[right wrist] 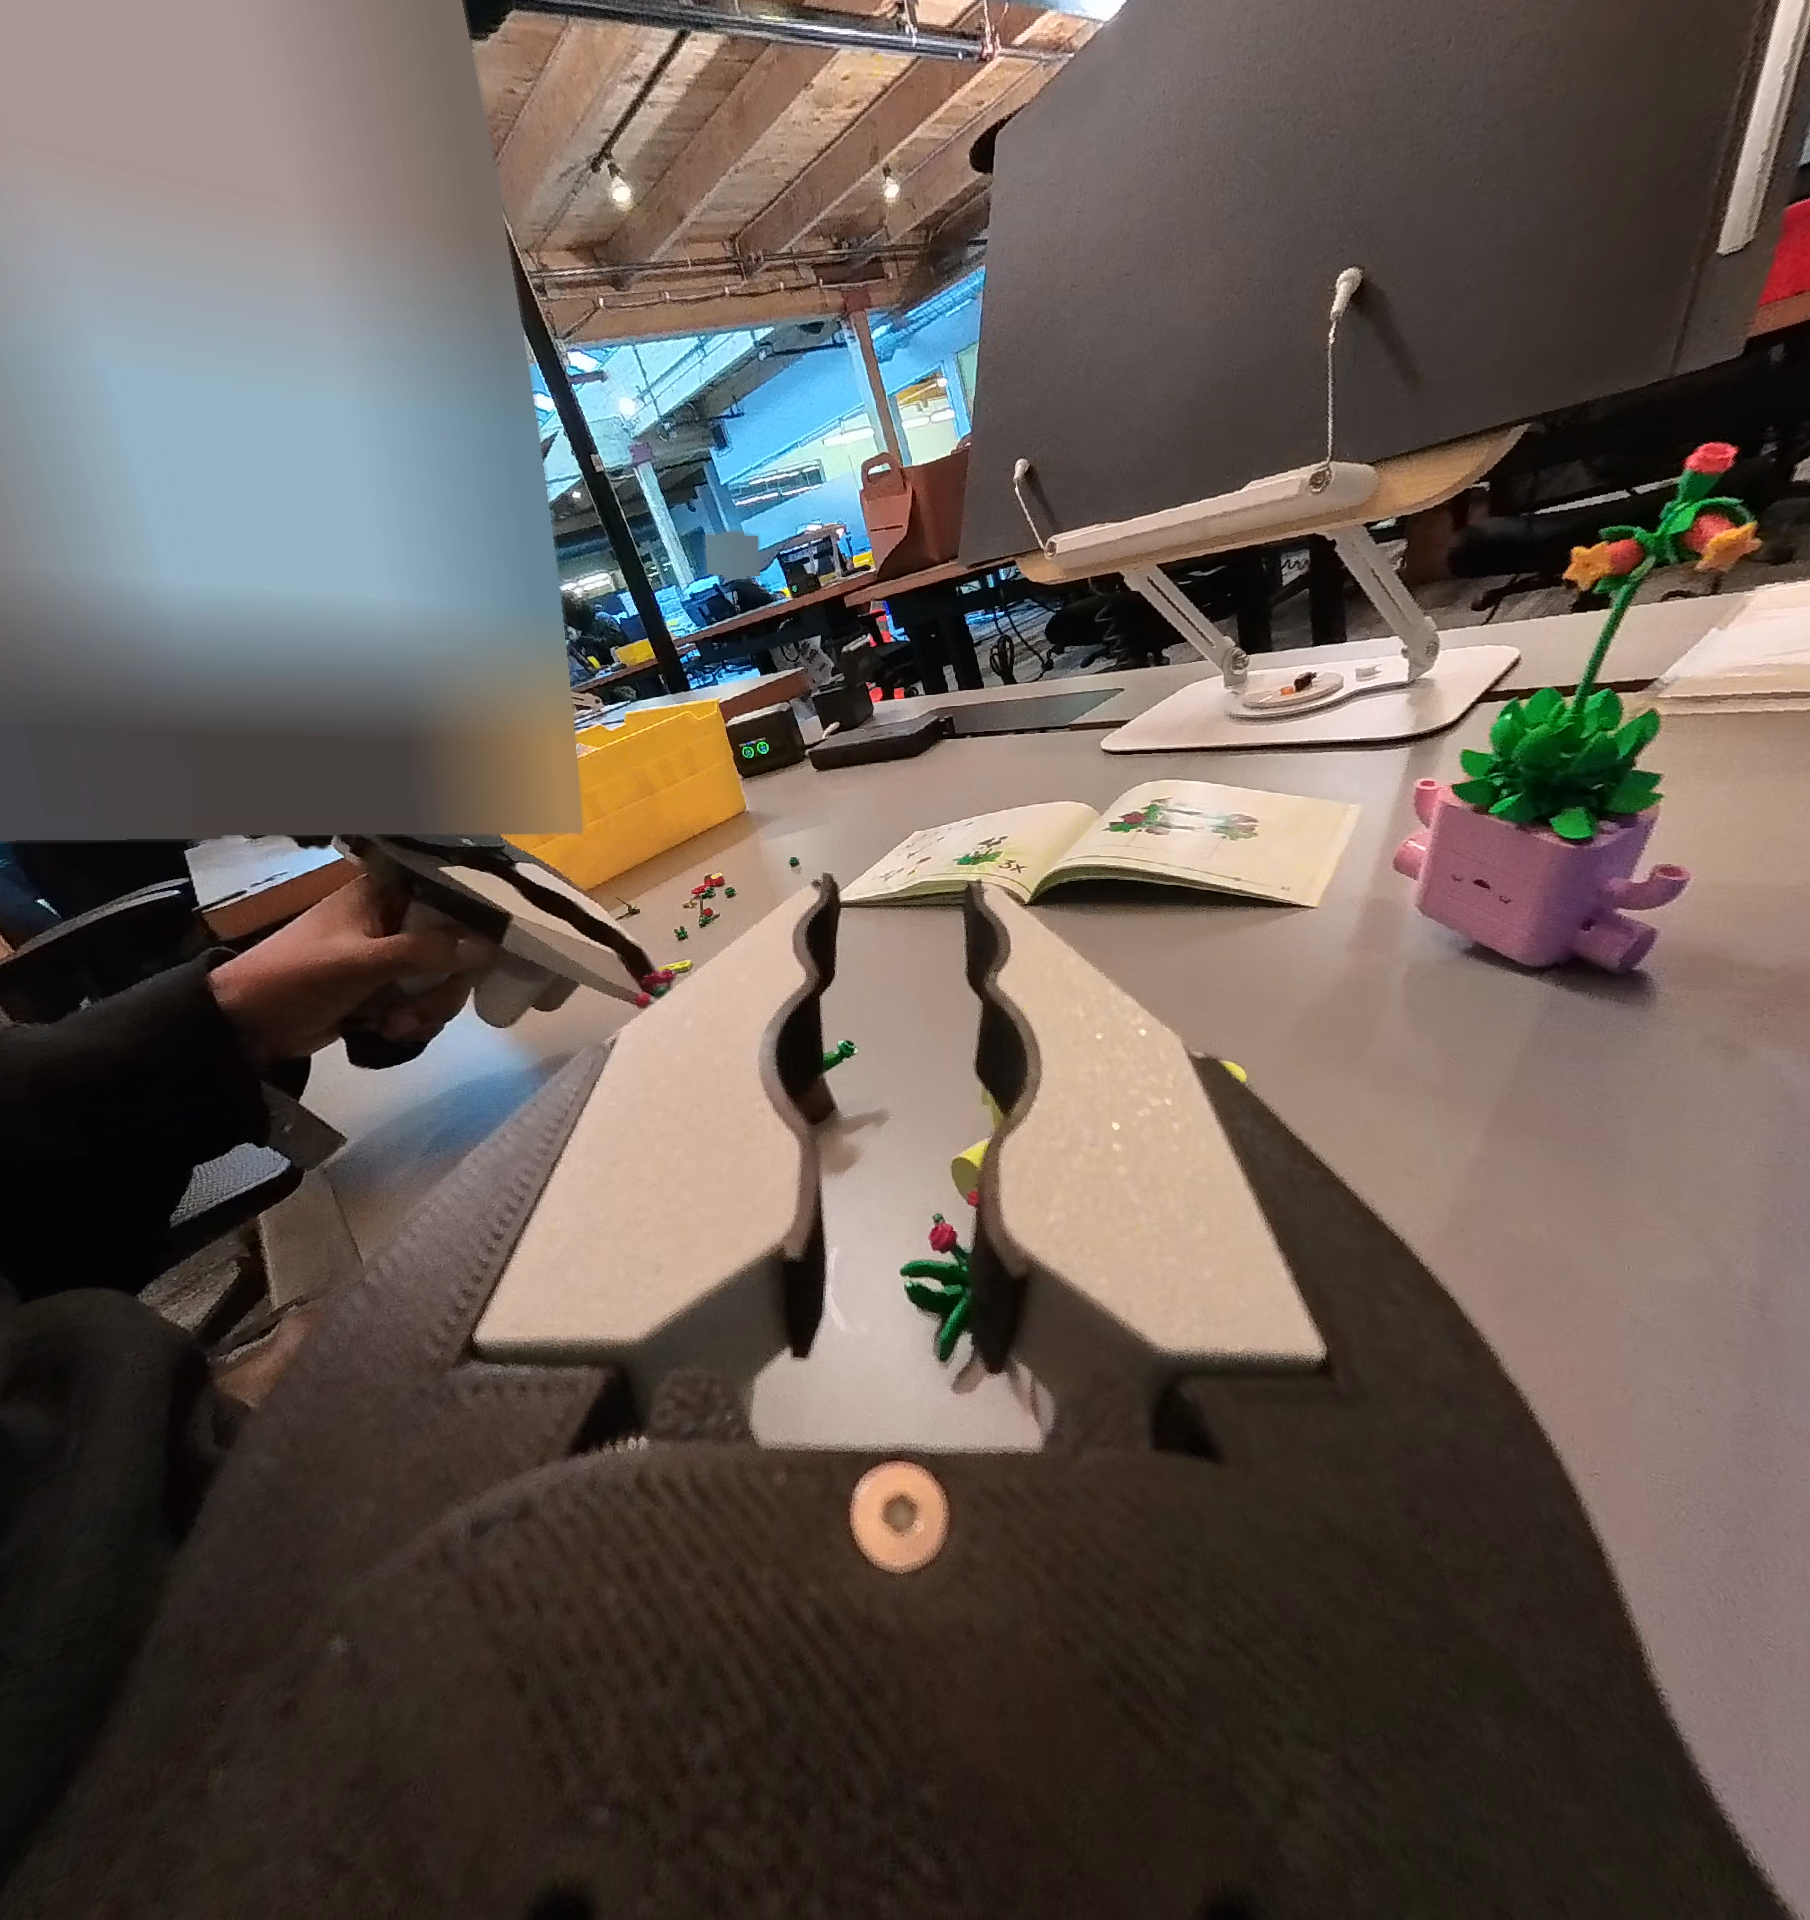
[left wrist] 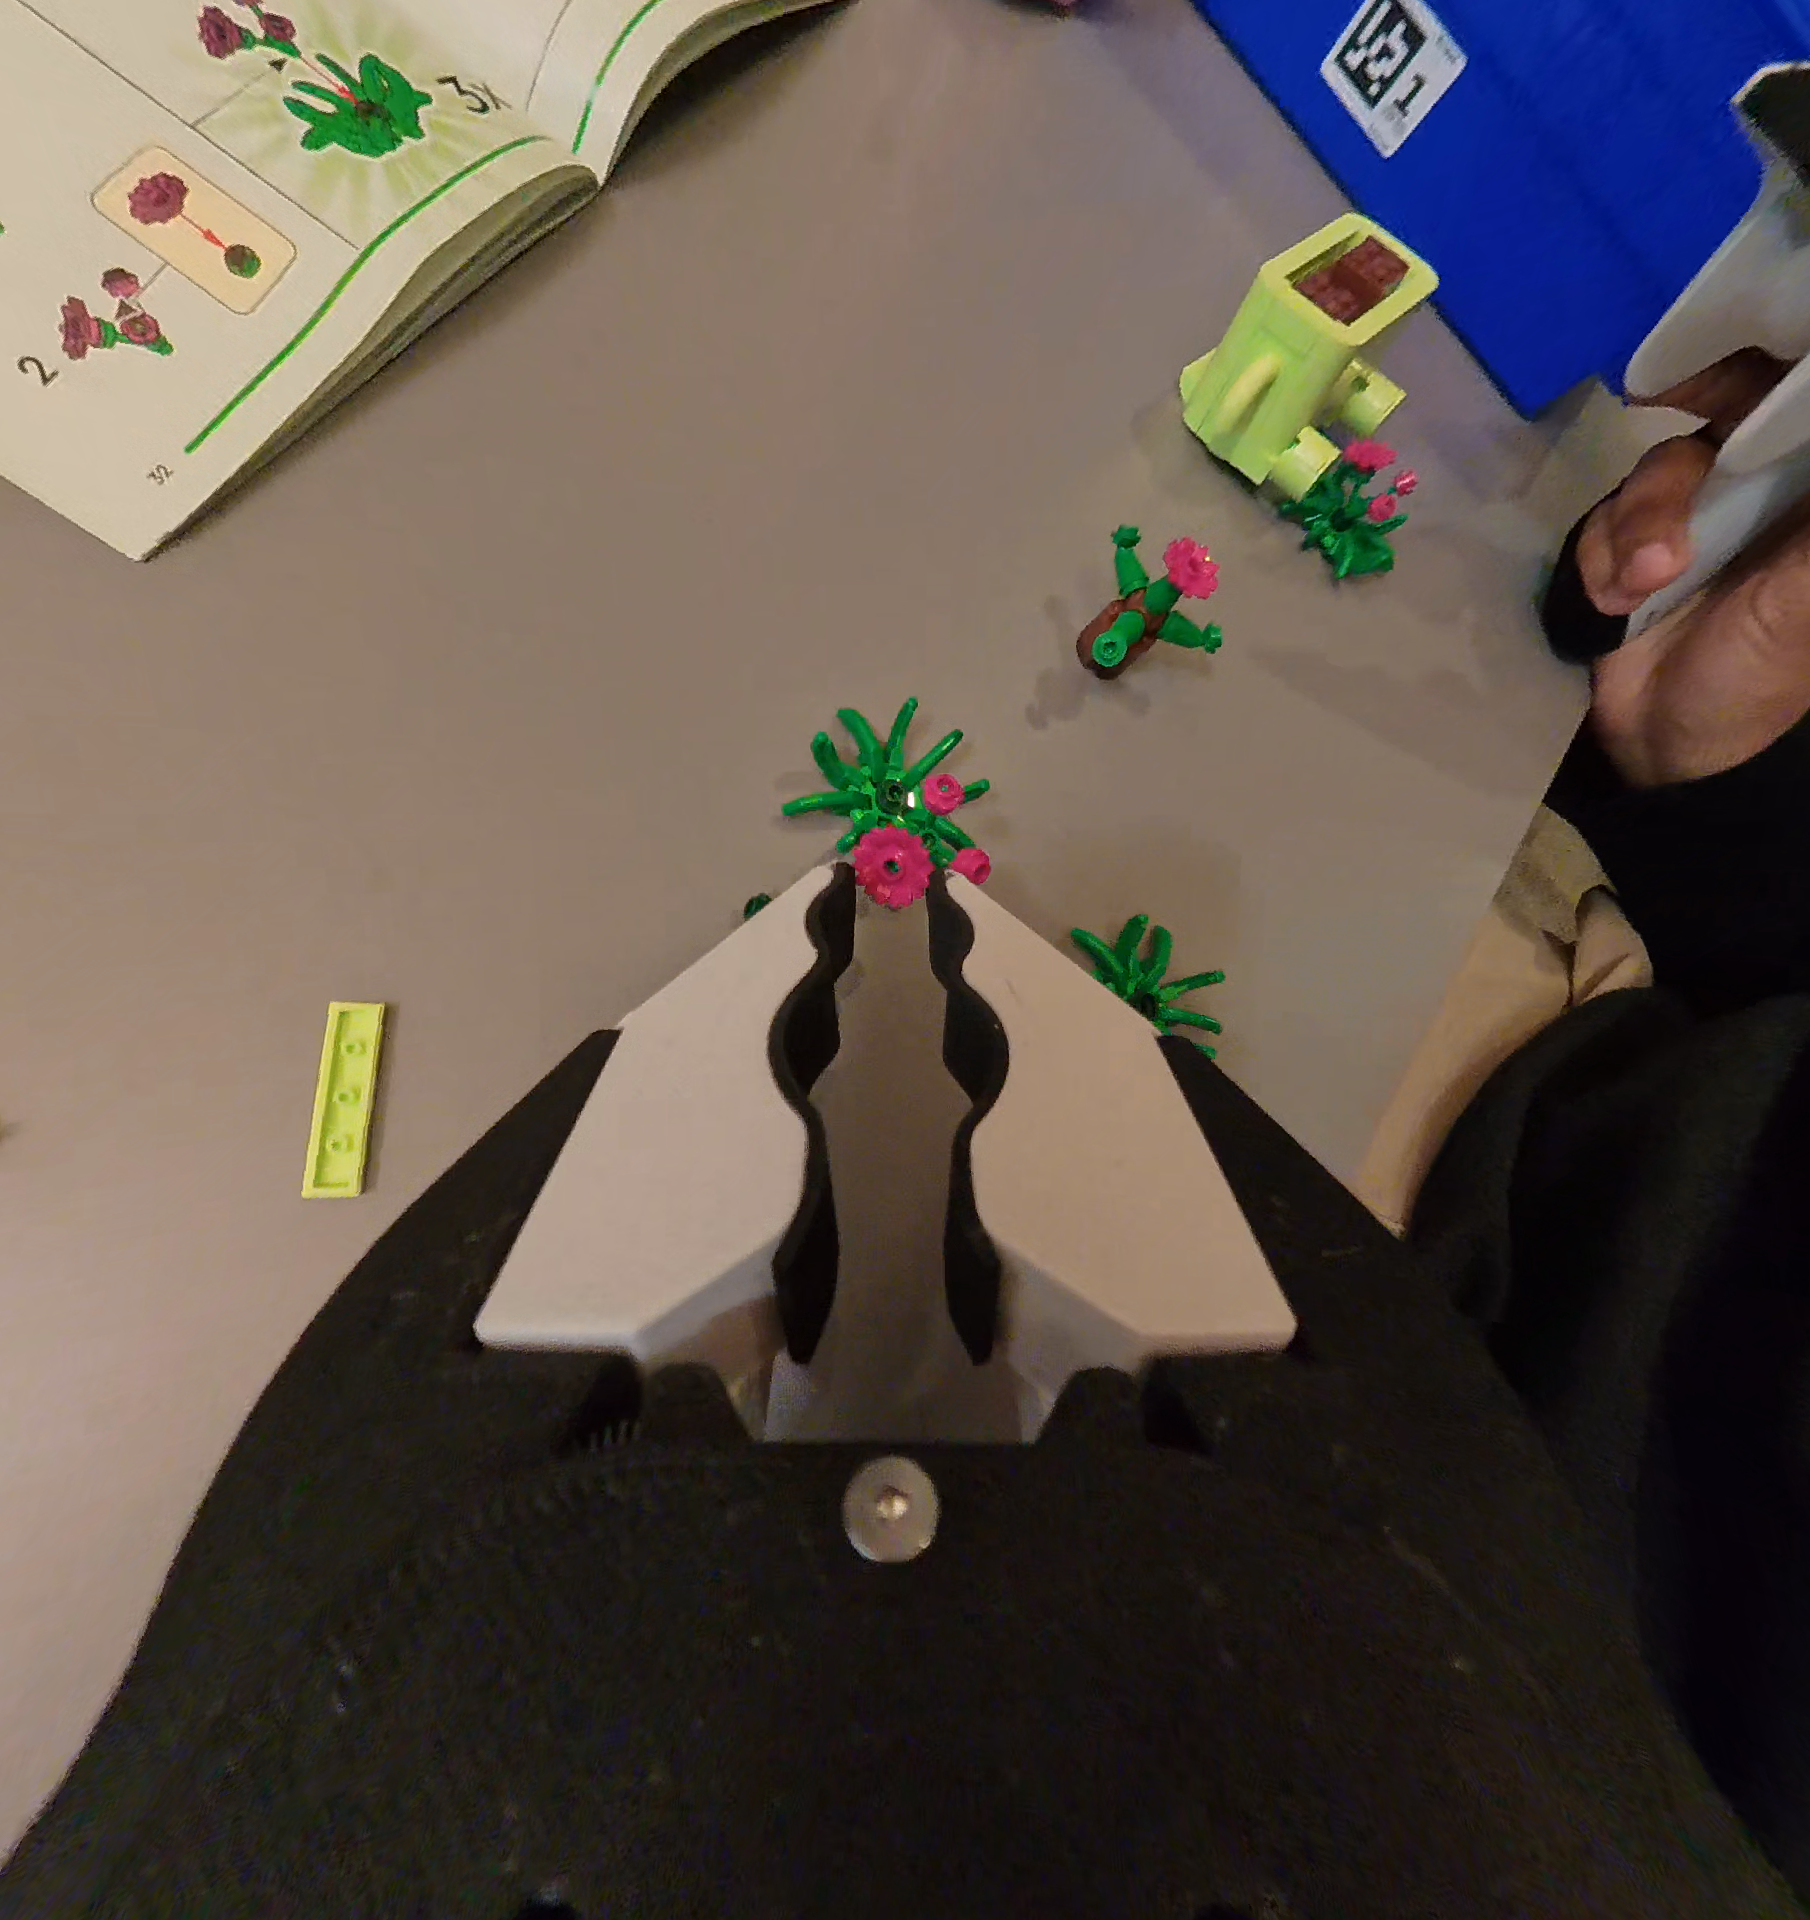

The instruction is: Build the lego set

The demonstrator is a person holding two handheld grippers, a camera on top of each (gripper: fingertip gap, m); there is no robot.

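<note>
Between left claw (left wrist: 893, 878) tips: magenta flower (left wrist: 892, 864), apparently pinched; booklet (left wrist: 257, 208) open.

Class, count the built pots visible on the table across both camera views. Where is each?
2. A lime pot stands by the blue bin in the left view; a lilac pot with a green plant stands right of the booklet in the right view. Others may be hidden.

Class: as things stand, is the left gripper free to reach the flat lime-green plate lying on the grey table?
Probably not yet: the left gripper pinches a magenta flower, though nothing blocks the flat lime-green plate.
</note>
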